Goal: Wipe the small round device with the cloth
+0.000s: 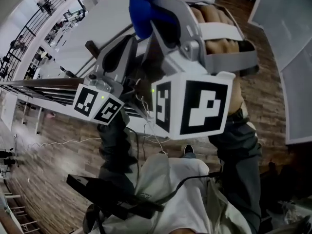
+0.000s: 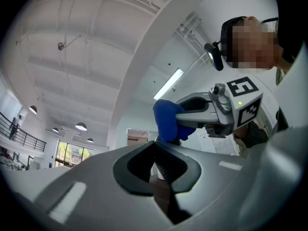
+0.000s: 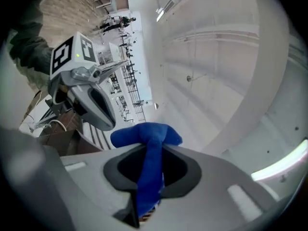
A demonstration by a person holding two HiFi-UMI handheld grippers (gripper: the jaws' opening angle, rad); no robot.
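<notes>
Both grippers are raised close in front of the head camera. The right gripper (image 1: 152, 14) is shut on a blue cloth (image 1: 143, 5), which bunches above its jaw tips. In the right gripper view the cloth (image 3: 147, 137) runs down between the right gripper's (image 3: 151, 150) jaws. The left gripper (image 1: 127, 42) sits just left of it and slightly lower, its jaws closed together with nothing seen between them (image 2: 156, 147). The left gripper view shows the right gripper (image 2: 177, 123) with the cloth (image 2: 166, 118) just beyond its own tips. No small round device appears in any view.
Below the grippers are the person's trousers (image 1: 234, 150) and a pale garment (image 1: 170, 189). A black bar-shaped object (image 1: 112, 196) lies at the lower left. A wooden floor (image 1: 53, 155), a railing (image 1: 34, 89) and loose white cables (image 1: 63, 141) lie beyond.
</notes>
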